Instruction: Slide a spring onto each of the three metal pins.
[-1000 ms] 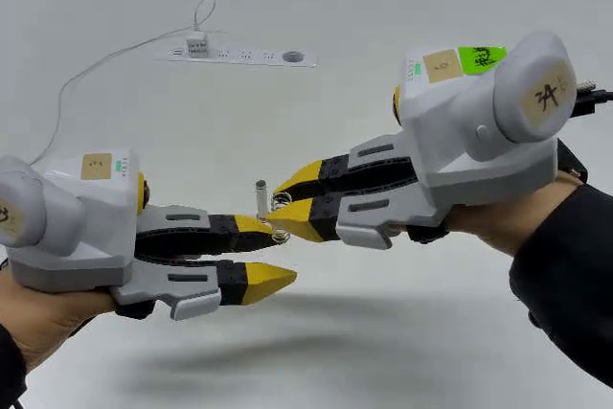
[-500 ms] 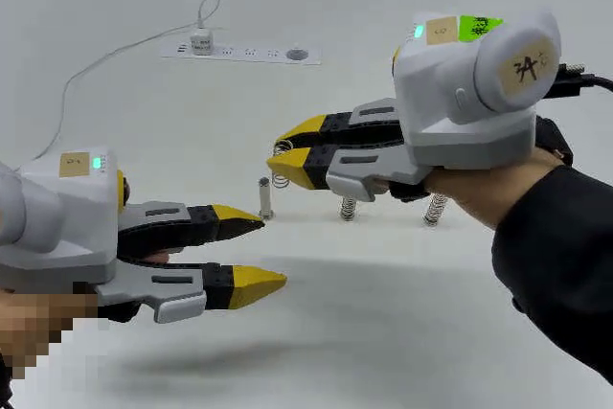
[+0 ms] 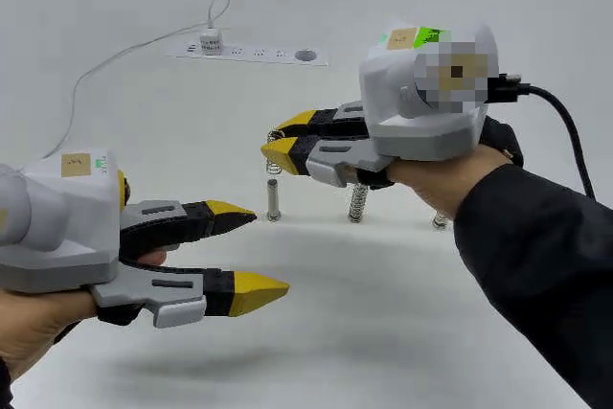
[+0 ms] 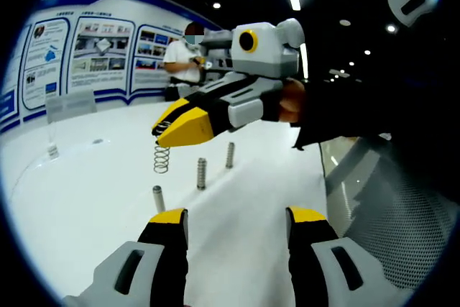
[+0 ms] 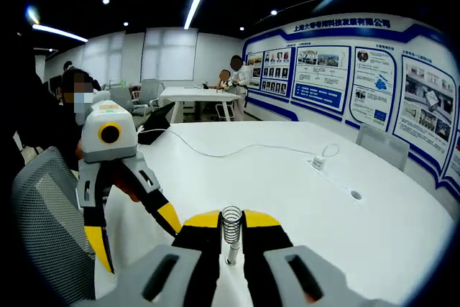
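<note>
Backed off from the bare pin point(image 3: 274, 200) with the left gripper point(image 3: 270, 252), jaws spread, empty. Pinching a spring point(image 3: 274, 167) in the right gripper point(image 3: 270, 139), just above that pin. Beside it, two sprung pins point(image 3: 357, 203) upright on the table point(image 3: 383, 313).

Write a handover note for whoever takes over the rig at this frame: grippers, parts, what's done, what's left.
Left gripper: open, empty, on the near side of the pins.
Right gripper: shut on a spring, which hangs just above the bare pin without touching it.
Done: the middle pin and the far pin each carry a spring.
Left: lower the held spring over the bare pin, then open the gripper.
</note>
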